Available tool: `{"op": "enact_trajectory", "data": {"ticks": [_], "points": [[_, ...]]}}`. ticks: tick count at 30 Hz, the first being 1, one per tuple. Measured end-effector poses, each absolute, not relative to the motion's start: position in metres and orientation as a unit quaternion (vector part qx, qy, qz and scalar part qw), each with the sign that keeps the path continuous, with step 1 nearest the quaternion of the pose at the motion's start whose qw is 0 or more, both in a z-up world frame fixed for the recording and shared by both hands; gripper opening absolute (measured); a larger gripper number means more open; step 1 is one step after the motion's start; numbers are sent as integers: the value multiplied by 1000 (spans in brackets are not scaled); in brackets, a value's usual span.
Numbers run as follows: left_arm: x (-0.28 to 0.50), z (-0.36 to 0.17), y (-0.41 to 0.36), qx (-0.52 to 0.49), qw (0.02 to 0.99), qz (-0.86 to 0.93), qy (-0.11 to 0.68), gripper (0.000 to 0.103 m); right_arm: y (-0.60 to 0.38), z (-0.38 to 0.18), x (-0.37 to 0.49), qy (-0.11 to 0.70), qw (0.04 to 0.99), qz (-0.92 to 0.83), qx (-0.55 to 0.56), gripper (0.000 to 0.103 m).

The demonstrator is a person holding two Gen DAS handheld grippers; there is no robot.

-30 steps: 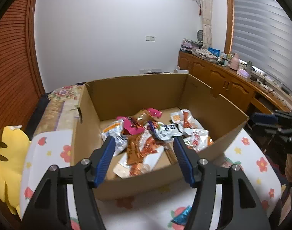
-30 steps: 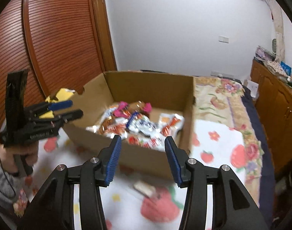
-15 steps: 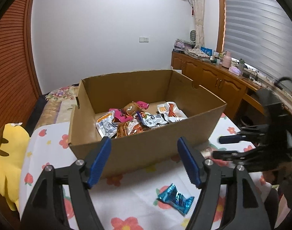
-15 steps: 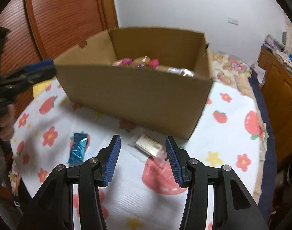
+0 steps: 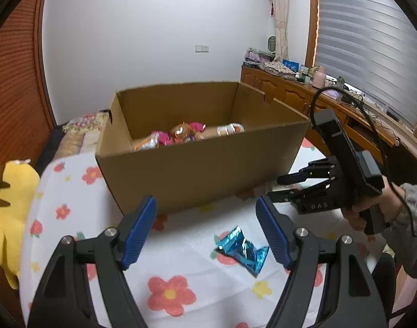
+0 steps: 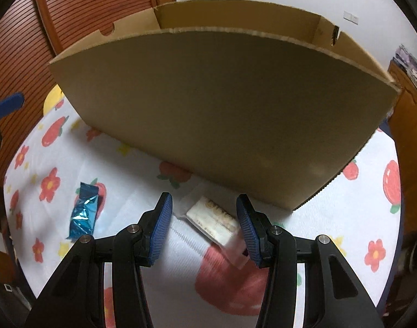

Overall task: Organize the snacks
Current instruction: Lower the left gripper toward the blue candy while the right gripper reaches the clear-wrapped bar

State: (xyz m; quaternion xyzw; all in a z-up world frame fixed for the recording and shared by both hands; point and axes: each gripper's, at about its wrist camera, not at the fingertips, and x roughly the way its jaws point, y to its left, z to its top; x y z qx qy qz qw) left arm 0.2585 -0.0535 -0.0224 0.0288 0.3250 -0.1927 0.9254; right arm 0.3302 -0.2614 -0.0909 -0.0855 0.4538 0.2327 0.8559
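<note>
A cardboard box (image 5: 203,161) stands on the flowered tablecloth and holds several snack packets (image 5: 181,135). A blue foil snack (image 5: 242,248) lies on the cloth in front of it, between the open fingers of my left gripper (image 5: 207,232) and toward its right finger. My right gripper (image 6: 203,224) is open, low over a pale clear-wrapped snack (image 6: 215,222) that lies by the box wall (image 6: 222,109). The blue snack also shows in the right wrist view (image 6: 84,213). The right gripper shows in the left wrist view (image 5: 285,186).
A yellow plush toy (image 5: 6,199) lies at the table's left edge. A wooden sideboard (image 5: 304,95) with clutter runs along the window on the right. A wooden slatted door (image 6: 80,8) is behind the box.
Both grippers have dropped from above the box down to the tablecloth in front of it. The right gripper has closed in on the pale snack; the left has neared the blue one.
</note>
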Motion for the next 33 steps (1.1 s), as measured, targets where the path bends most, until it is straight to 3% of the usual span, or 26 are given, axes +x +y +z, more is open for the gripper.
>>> {"op": "enact_trajectory", "data": {"ticks": [7, 12, 18, 29, 33], "points": [[263, -49, -61, 21, 913, -193, 360, 76, -260, -97, 318, 463, 847, 239, -104, 50], [260, -64, -72, 12, 904, -202, 378, 76, -258, -98, 312, 453, 857, 213, -124, 33], [261, -78, -81, -8, 892, -205, 402, 76, -260, -98, 311, 447, 865, 194, -119, 21], [270, -91, -100, 2, 888, -191, 417, 75, -275, -95, 279, 424, 884, 182, -70, 19], [278, -96, -99, -20, 886, -176, 430, 65, -284, -90, 257, 410, 894, 171, -52, 19]]}}
